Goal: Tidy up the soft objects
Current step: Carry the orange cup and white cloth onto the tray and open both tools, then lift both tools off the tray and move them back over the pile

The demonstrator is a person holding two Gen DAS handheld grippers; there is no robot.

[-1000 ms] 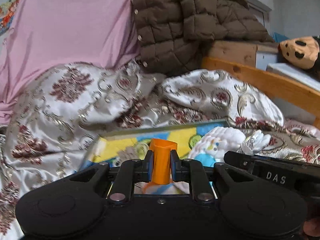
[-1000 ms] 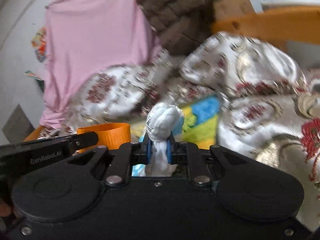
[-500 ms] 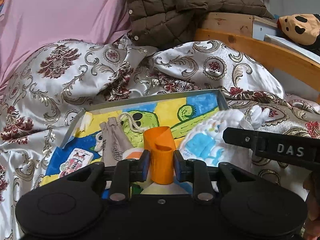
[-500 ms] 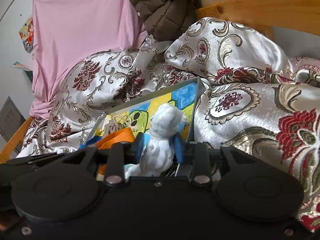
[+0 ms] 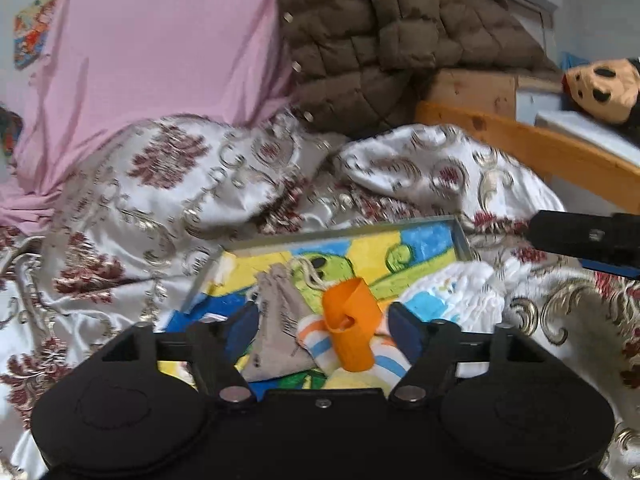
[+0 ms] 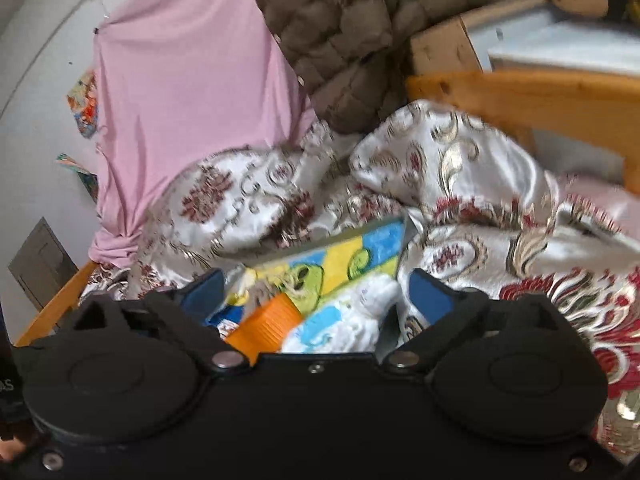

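Nearest the left camera, the left gripper (image 5: 324,326) has just been opening, its blue pads spread apart from the orange cup (image 5: 350,326) lying between them on a striped sock (image 5: 316,346) in the colourful tray (image 5: 460,236). The right gripper (image 6: 316,292) has likewise just opened wide, with the white-and-blue cloth (image 6: 344,320) lying loose below. A grey pouch (image 5: 280,328) lies beside the cup. Beyond spreads the patterned bedspread (image 5: 168,200), then a brown quilted jacket (image 5: 380,40).

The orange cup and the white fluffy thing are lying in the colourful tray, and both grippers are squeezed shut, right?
Not quite. The orange cup and white fluffy thing do lie in the tray, but both grippers are open, as each wrist view shows.
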